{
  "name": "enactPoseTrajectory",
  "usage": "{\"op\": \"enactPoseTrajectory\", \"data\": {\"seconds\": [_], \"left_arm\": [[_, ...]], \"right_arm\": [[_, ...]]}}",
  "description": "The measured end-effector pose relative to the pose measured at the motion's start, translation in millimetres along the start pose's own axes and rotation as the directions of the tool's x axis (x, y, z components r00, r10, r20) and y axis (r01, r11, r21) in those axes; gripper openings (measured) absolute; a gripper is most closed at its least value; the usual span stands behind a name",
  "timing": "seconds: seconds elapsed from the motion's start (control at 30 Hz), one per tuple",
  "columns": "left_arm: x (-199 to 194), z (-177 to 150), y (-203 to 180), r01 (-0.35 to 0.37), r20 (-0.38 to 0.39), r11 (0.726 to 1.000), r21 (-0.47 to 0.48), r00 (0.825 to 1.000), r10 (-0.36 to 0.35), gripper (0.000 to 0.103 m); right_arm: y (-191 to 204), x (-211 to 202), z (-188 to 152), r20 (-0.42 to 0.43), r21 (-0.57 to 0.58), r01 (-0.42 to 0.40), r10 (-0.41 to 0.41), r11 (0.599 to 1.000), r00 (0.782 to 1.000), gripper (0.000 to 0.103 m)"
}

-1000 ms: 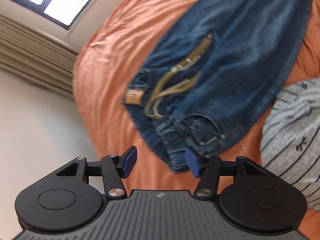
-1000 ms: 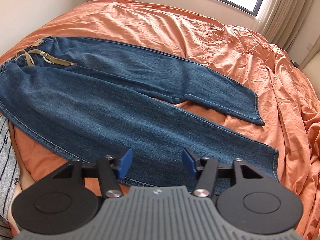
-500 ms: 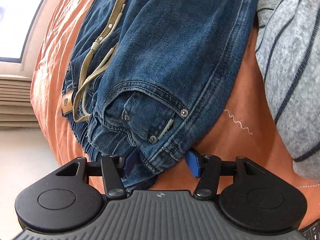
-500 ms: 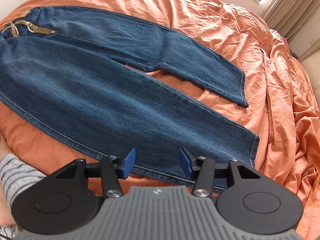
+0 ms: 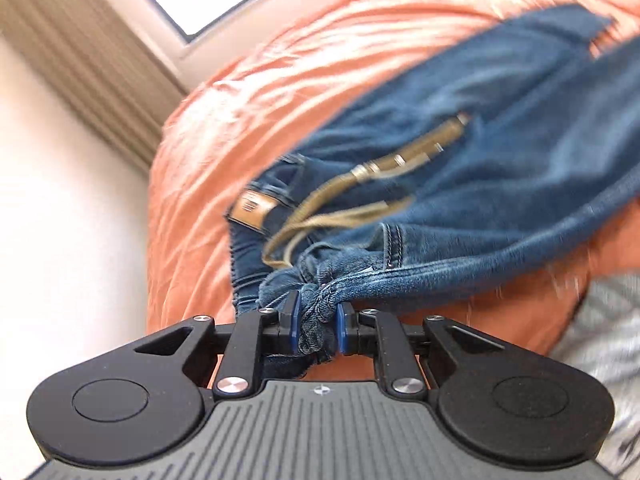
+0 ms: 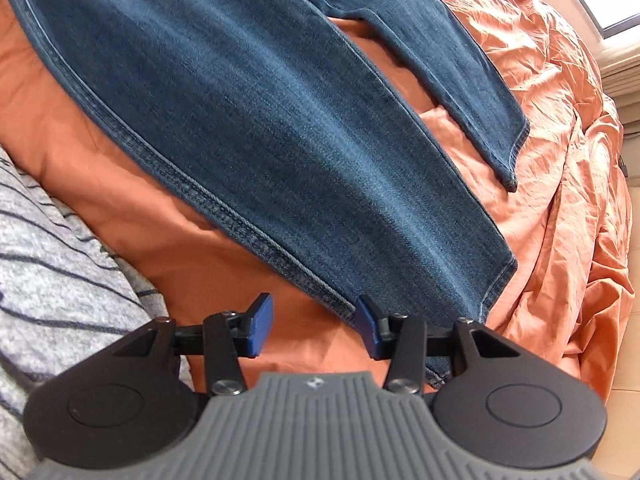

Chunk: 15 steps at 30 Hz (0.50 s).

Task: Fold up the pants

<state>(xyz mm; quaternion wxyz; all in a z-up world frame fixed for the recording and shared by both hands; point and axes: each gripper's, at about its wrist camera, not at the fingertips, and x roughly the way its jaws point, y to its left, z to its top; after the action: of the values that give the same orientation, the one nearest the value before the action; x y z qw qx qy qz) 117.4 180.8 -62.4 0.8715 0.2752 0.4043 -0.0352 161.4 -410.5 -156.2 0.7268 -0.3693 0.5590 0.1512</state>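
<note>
Covering most of the view, the orange bed point(image 6: 560, 128) has blue pants point(image 6: 248, 112) spread flat on it, legs going far & right. Gray striped cloth point(image 6: 52, 248) sits near left. Left gripper point(image 5: 317, 324) is clamped on the pants' bunched waist w/ tan drawstring point(image 5: 320, 204). Right gripper point(image 6: 314, 330) is wide open over the near leg's seam edge.

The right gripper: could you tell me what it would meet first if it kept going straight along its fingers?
Most likely the jeans: the right gripper is open, its right pad at the stitched side seam of the nearer leg. Between the pads lies orange bedsheet, so a low path might touch that first; depth is unclear.
</note>
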Motion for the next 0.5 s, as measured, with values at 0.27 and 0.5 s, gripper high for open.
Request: {"op": "enactPoseTrajectory", "data": {"seconds": [0.27,0.5], "left_arm": [[-9.4,13.1,15.8,-0.053,-0.01,0.979,-0.195,0.999,0.052,0.01],[-15.0,32.9,29.8,-0.103,-0.005,0.955,-0.28,0.994,0.106,0.01]], "right_arm": [[3.0,2.9,-14.3,0.108,0.018,0.074,-0.076,0.997,0.991,0.0],[-40.7,-52.9,-2.0,0.263,0.187,0.174,-0.22,0.967,0.939,0.0]]}}
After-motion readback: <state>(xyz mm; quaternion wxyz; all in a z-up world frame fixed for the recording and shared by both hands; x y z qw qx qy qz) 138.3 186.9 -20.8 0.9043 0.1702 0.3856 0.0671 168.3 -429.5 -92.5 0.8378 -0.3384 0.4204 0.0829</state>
